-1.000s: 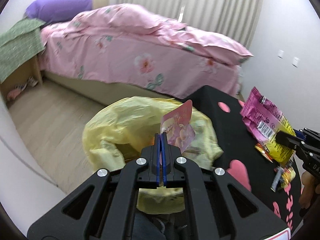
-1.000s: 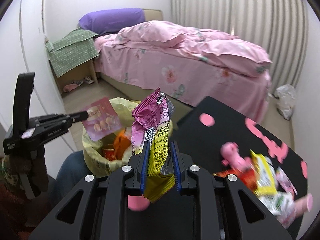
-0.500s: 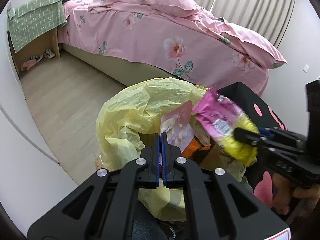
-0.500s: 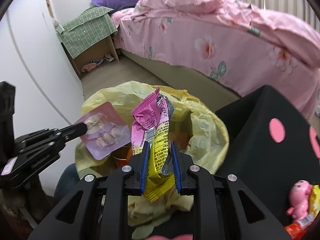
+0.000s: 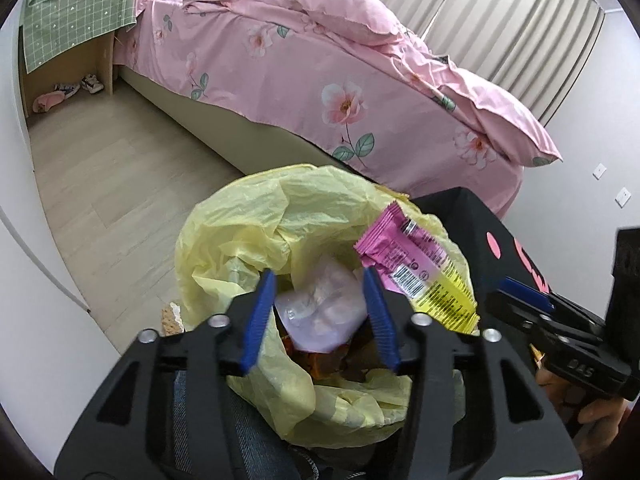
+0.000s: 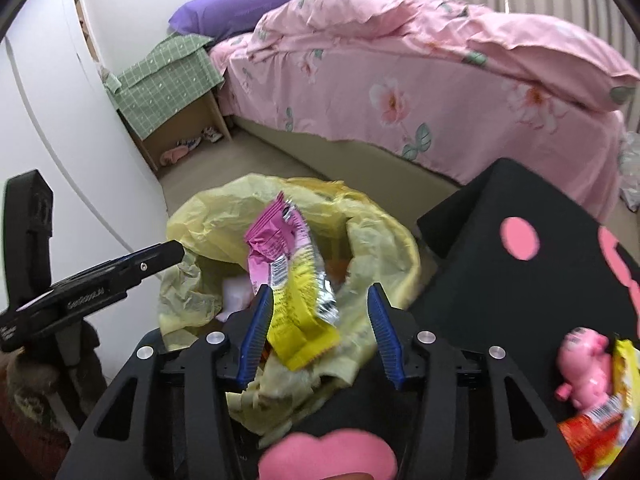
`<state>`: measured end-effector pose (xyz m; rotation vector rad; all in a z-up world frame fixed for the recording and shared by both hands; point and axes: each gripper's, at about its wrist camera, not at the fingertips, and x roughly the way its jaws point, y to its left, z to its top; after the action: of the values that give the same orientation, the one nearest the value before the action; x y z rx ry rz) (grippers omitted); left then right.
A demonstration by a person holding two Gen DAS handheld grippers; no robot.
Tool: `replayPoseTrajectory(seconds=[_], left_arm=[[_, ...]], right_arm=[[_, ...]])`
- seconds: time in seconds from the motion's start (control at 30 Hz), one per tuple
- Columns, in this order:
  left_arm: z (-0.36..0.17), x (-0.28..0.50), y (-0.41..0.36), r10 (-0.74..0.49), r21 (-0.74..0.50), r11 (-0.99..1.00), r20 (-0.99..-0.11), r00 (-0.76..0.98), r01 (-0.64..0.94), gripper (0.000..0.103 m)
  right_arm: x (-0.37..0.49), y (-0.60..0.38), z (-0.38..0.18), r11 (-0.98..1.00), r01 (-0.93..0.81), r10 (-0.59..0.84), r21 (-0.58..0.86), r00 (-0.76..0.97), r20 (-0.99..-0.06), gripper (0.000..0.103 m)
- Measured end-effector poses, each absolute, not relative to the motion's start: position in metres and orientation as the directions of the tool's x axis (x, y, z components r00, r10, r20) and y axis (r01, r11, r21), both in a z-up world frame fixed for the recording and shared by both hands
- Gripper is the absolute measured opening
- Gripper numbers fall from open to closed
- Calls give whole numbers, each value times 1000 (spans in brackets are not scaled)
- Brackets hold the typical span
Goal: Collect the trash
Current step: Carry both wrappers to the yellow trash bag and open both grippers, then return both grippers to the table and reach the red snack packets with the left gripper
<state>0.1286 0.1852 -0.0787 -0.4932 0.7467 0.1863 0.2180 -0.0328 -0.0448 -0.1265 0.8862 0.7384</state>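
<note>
A yellow trash bag (image 5: 280, 216) gapes open below both grippers. The jaws of my left gripper (image 5: 320, 316) are opening, and a pale pink packet (image 5: 320, 308) lies loose in the bag's mouth beneath them, free of both pads. The jaws of my right gripper (image 6: 320, 332) are opening too. A pink-and-yellow wrapper (image 6: 288, 280) tilts between them, leaning toward the left pad and not clamped. That wrapper (image 5: 412, 268) hangs over the bag's right rim, with the right gripper (image 5: 516, 296) just beside it. My left gripper (image 6: 172, 254) reaches in from the left.
A black table with pink spots (image 6: 500, 280) adjoins the bag on the right, bearing a pink pig toy (image 6: 584, 364) and more wrappers (image 6: 600, 420). A pink-covered bed (image 5: 320, 80) fills the back. A nightstand under green cloth (image 5: 80, 20) stands far left.
Both pairs of jaws have gone from shut to apart. The pale pink packet has dropped out of the left gripper into the bag. The pink-and-yellow wrapper has come loose and tilted.
</note>
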Motion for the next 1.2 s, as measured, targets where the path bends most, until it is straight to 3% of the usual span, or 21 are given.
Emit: replayPoseTrajectory(seconds=[0.23, 0.47, 0.73, 0.93, 1.07, 1.2], left_arm=[[-60, 126, 159, -69, -376, 890, -670, 739, -257, 47], [-38, 127, 78, -231, -369, 929, -614, 755, -16, 49], [-38, 127, -34, -433, -311, 901, -604, 670, 302, 51], [-46, 124, -99, -560, -303, 818, -615, 555, 490, 51], [-61, 127, -130, -552, -265, 804, -665, 503, 532, 52], [-65, 151, -138, -480, -203, 852, -671, 565, 483, 52]], right_arm=[[186, -106, -9, 820, -563, 469, 104, 555, -687, 46], [138, -206, 13, 911, -413, 336, 18, 714, -615, 46], [88, -306, 1, 975, -221, 196, 29, 785, -588, 54], [66, -362, -24, 981, -146, 193, 126, 750, -633, 57], [53, -383, -43, 984, -105, 174, 144, 732, -658, 58], [49, -393, -56, 983, -83, 175, 165, 709, -683, 58]])
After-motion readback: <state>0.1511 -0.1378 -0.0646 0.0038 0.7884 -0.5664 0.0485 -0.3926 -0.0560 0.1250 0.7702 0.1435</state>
